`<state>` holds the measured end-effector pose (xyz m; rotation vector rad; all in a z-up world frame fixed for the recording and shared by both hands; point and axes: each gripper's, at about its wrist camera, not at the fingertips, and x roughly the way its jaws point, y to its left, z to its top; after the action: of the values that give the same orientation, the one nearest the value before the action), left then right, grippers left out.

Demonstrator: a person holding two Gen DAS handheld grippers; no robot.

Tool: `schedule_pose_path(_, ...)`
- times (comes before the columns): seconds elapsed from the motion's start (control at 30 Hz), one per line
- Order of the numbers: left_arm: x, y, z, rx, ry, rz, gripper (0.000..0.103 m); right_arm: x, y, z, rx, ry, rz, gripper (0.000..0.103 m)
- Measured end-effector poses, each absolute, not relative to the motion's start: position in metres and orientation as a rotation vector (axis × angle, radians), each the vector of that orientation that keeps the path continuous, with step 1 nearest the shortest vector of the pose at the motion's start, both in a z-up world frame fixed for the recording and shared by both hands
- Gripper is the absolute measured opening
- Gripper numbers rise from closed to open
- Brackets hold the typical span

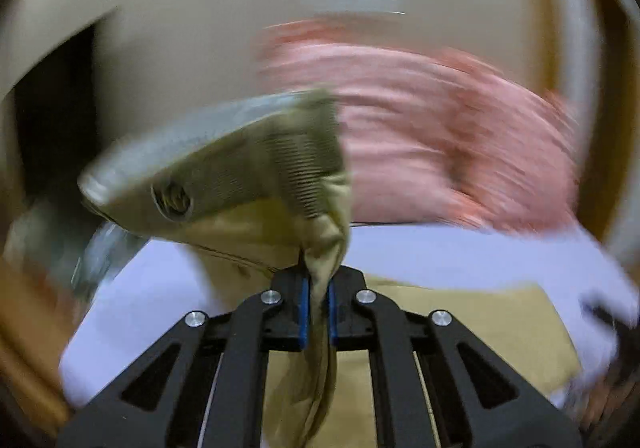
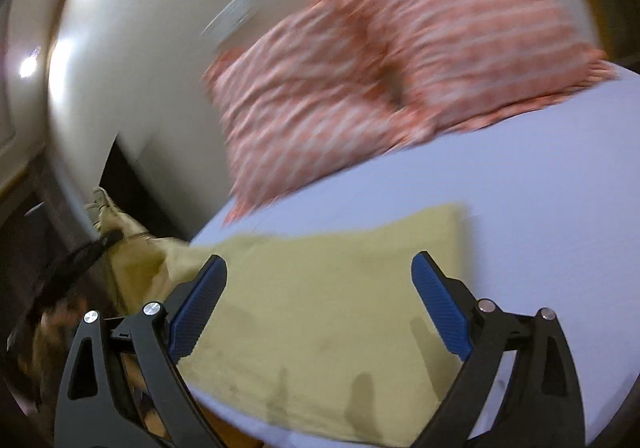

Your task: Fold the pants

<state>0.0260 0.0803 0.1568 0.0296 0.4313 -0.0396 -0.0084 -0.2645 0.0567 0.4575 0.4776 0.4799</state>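
the left gripper (image 1: 318, 312) was clamped on a bunched fold of the khaki pants (image 1: 256, 175), lifting the buttoned waistband clear of the bed. the right gripper (image 2: 320, 312) hung over the pants (image 2: 320, 312) with fingers spread apart, gripping nothing. the pale lavender sheet (image 2: 540, 215) carried pink striped pillows (image 2: 392, 59) against a cream wall (image 2: 160, 27). both views were motion-blurred.

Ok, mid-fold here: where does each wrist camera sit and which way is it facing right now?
Left wrist: sits behind the left claw, looking along it toward the pink striped pillows and wall; the claw is shut on the khaki pants, lifted off the bed.
Right wrist: sits behind the right claw, tilted, looking down over the pants' flat part on the lavender sheet; its claw is open, holding nothing.
Shared: pants, pillows, sheet; the left claw shows at the right view's left edge.
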Motion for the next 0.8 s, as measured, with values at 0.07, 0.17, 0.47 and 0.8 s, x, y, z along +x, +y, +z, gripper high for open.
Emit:
schedule_pose_path(0.07,0.024,0.014,0.144,0.16,0.444,-0.217,0.007,-0.011,-0.296,0.057,0.516,0.46,0.406,0.096)
schedule_pose_path(0.17,0.015,-0.065,0.096,0.329,0.545,-0.448,0.007,-0.009,-0.332,0.05,0.621,0.488,0.358,0.096)
schedule_pose_path(0.47,-0.03,-0.086,0.057,0.396,0.598,-0.685,0.021,0.036,-0.327,0.015,0.642,0.777,0.445,0.08)
schedule_pose_path(0.8,0.068,0.102,0.064,-0.177,0.817,-0.298,0.062,0.073,-0.284,0.001,0.495,0.873,0.5,0.059)
